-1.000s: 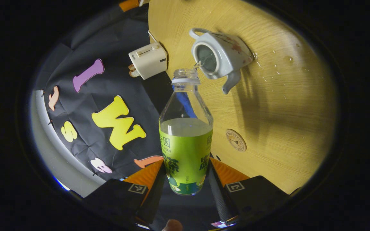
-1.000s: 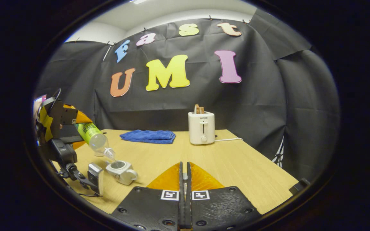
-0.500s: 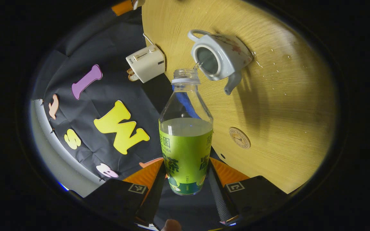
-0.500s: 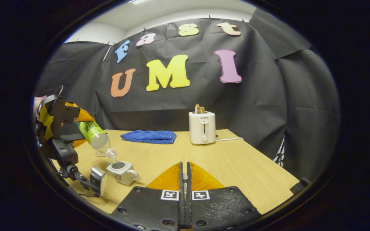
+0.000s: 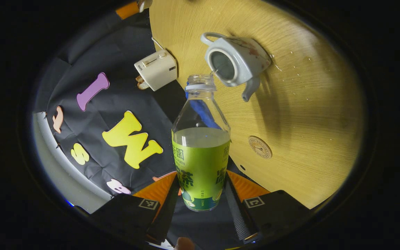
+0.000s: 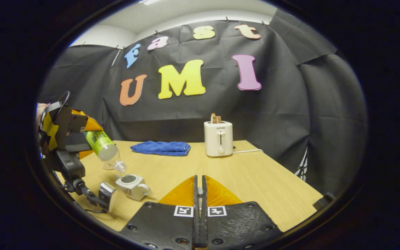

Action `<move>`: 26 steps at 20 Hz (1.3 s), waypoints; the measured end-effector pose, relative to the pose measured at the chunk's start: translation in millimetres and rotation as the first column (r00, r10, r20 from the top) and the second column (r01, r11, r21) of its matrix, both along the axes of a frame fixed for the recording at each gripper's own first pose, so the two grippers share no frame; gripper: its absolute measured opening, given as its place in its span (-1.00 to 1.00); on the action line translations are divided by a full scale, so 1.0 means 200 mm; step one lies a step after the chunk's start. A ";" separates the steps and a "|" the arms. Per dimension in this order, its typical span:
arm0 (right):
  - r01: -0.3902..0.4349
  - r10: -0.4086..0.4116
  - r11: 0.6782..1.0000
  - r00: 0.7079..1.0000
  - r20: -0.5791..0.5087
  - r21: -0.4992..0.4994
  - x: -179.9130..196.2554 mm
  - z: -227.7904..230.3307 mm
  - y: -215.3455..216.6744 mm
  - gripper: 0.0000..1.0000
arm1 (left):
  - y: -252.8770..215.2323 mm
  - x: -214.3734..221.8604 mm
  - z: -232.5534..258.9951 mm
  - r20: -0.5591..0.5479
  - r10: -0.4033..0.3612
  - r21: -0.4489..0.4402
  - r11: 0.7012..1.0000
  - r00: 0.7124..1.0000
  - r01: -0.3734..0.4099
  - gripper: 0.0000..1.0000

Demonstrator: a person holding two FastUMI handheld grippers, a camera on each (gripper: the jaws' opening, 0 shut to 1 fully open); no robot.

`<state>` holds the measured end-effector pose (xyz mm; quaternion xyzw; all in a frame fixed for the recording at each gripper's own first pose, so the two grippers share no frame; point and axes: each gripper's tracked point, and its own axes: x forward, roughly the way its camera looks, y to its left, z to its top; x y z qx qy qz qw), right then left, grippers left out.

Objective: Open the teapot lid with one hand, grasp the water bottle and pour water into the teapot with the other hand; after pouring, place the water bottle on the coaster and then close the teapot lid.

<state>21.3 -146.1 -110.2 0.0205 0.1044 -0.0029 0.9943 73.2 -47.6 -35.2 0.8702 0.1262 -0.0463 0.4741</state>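
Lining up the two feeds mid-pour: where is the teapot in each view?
Left gripper view: teapot upper centre, lid off, just beyond the water bottle mouth.
Right gripper view: teapot lower left, under the tilted bottle.
Shared landmark: the white toaster.

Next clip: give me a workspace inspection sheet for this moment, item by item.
Surface: wooden table, water droplets beside the teapot.
Job's things: teapot lid off; water bottle tilted, mouth over the opening; coaster bare.
Clutter: toaster, blue cloth.
Grippers: left hand-held gripper clamps the bottle; right hand-held gripper shut, fingers together.
Cables: toaster cord.
Surroundings: black cloth wall.
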 end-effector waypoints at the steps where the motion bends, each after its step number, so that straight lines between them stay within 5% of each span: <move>1: -0.001 0.001 1.000 1.000 0.001 0.000 0.00 0.00 0.00 -1.00 | 0.00 0.00 0.00 0.004 -0.002 -0.001 1.000 1.000 0.002 0.48; 8: 0.011 -0.011 1.000 1.000 0.008 -0.009 0.00 0.04 0.00 -1.00 | 0.00 0.02 0.02 0.031 -0.023 -0.050 0.998 0.999 0.024 0.48; 13: 0.023 -0.023 1.000 1.000 0.018 -0.005 0.00 0.10 0.01 -1.00 | 0.04 0.03 -0.05 0.024 -0.003 -0.220 0.975 1.000 0.008 0.47; 16: 0.022 -0.022 1.000 0.999 0.034 -0.012 0.01 0.15 0.04 -1.00 | 0.07 0.00 -0.12 0.003 0.009 -0.353 0.936 1.000 -0.007 0.48; 18: 0.006 -0.006 1.000 1.000 0.030 -0.002 0.02 0.17 0.09 -1.00 | 0.11 -0.02 -0.20 -0.038 0.037 -0.496 0.867 0.999 -0.051 0.48; 21: -0.024 0.025 1.000 0.999 0.032 -0.015 0.05 0.23 0.18 -1.00 | 0.16 -0.06 -0.29 -0.095 0.083 -0.688 0.714 0.992 -0.126 0.49; 26: -0.067 0.068 0.997 0.997 0.045 -0.024 0.11 0.31 0.33 -1.00 | 0.35 -0.11 -0.31 -0.115 0.166 -0.857 0.481 0.979 -0.182 0.48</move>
